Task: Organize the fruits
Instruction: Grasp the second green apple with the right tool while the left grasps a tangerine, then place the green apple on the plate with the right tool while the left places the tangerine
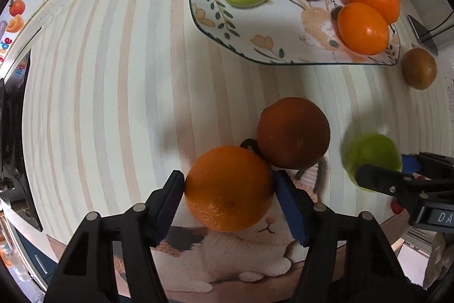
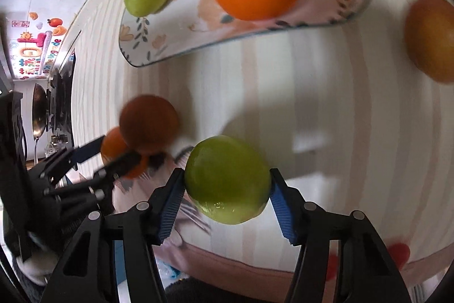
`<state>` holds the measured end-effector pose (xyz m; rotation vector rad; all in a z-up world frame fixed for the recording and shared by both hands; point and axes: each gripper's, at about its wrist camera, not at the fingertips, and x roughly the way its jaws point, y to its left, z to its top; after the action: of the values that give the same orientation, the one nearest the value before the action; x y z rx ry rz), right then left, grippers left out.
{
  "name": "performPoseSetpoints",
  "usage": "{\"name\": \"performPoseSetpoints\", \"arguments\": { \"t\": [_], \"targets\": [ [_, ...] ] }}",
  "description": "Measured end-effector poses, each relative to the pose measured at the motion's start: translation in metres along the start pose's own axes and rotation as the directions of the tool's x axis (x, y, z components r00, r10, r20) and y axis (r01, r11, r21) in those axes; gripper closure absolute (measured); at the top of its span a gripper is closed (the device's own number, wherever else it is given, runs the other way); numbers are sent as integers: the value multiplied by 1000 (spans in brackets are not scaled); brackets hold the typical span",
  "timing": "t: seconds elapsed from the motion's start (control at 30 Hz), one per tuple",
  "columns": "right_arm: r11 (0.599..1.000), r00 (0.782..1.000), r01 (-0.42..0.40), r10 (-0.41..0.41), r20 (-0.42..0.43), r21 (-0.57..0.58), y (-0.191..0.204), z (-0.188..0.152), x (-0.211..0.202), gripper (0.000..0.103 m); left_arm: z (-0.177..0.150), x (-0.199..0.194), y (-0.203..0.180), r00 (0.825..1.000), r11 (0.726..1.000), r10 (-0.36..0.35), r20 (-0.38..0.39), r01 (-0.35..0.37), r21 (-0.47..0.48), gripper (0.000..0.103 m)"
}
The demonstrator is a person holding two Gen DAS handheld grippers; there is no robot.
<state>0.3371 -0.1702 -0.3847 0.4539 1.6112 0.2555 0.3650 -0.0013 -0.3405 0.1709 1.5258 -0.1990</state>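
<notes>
Orange (image 1: 229,188) sits between the left gripper (image 1: 229,183) fingers (image 1: 292,206), pads touching both sides, grasped low over the striped surface (image 1: 113,104). Dark reddish fruit (image 1: 293,133) touches it just beyond. Green fruit (image 2: 227,179) sits between the right gripper (image 2: 227,189) fingers (image 2: 170,200), clamped on both sides. Plate (image 1: 207,33) farther back holds two oranges, another green fruit and a brownish one; a brown fruit (image 1: 419,68) lies beside its rim.
</notes>
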Motion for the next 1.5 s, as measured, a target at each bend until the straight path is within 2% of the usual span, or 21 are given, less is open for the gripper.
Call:
{"name": "performPoseSetpoints", "arguments": {
  "t": [0.27,0.43,0.6,0.77,0.9,1.0,1.07,1.13,1.2,1.33,1.43,1.5],
  "targets": [
    [993,996,-81,83,-24,86,-21,-5,-1,41,-35,-2,-8,998,996,-47,-37,43,-81,41],
    [993,997,-76,79,-27,91,-22,-3,4,37,-40,-1,-17,1000,995,-22,-8,21,-101,41],
    [999,1000,-18,19,-5,33,-10,-5,2,40,-40,-3,-18,999,991,-40,-2,39,-131,41],
    [997,999,-42,40,32,65,-15,-13,-10,40,-42,-23,2,999,988,-45,24,48,-145,41],
    [993,994,-85,78,82,84,-14,-11,-30,40,-34,-51,8,993,981,-91,71,102,-168,41],
    [989,985,-125,114,128,83,-5,0,-50,40,-20,-83,23,982,969,-140,127,162,-187,41],
    [985,979,-151,137,149,86,3,13,-62,40,-3,-95,30,971,950,-195,140,223,-218,41],
    [981,972,-172,155,177,89,12,33,-74,40,17,-98,42,952,916,-261,158,296,-271,41],
    [981,967,-174,153,202,89,20,51,-84,40,38,-96,56,941,884,-291,172,334,-329,41],
    [985,967,-150,127,219,90,33,90,-93,40,76,-74,62,925,823,-339,171,380,-423,41],
    [989,973,-115,94,211,93,40,115,-91,40,93,-55,64,914,783,-376,149,400,-477,41],
    [991,976,-93,72,206,95,40,126,-85,40,100,-44,64,909,766,-394,132,405,-499,41]
  ]
}}
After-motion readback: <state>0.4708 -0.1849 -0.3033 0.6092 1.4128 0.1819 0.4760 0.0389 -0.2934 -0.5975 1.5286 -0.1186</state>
